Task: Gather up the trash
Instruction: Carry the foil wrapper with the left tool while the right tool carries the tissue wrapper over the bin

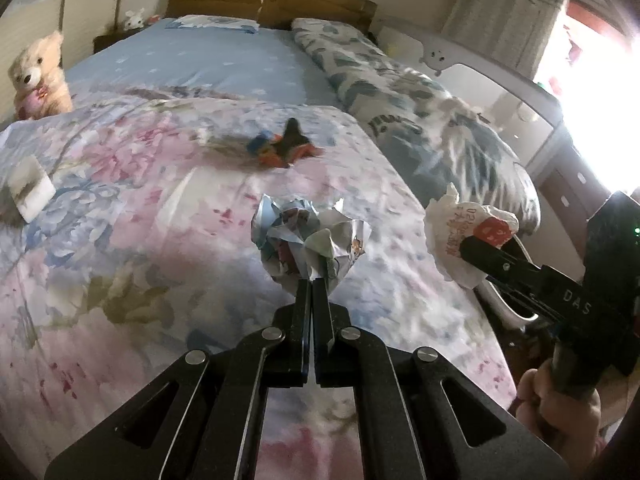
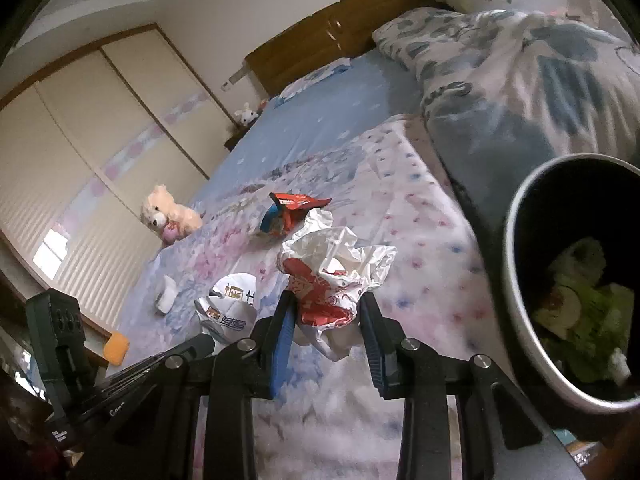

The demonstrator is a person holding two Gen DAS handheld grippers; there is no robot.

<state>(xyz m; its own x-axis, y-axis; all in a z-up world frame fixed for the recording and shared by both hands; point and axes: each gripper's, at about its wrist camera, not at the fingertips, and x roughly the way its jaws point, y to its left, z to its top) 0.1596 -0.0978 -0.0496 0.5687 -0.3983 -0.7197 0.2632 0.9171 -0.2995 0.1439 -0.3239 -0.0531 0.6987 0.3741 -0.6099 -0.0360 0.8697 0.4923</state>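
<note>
The left gripper (image 1: pixel 310 280) has its fingers pressed together on a crumpled foil wrapper (image 1: pixel 308 240); the right gripper (image 2: pixel 326 312) pinches a white-and-red paper wrapper (image 2: pixel 332 276). Both hang above the bed's (image 2: pixel 420 240) near edge, probably bound for the bin (image 2: pixel 520 280) beside it. A snack bag (image 2: pixel 288 212) lies mid-bed.

Readable lettering — little of it

"DAS" stands in pale letters on the black body of the right gripper (image 1: pixel 478 246). The white-and-red wrapper (image 1: pixel 468 236) between its fingers carries red printed characters and digits — too crumpled to read. The silver wrapper (image 2: pixel 228 308) left of it shows blurred logos, unreadable.
</note>
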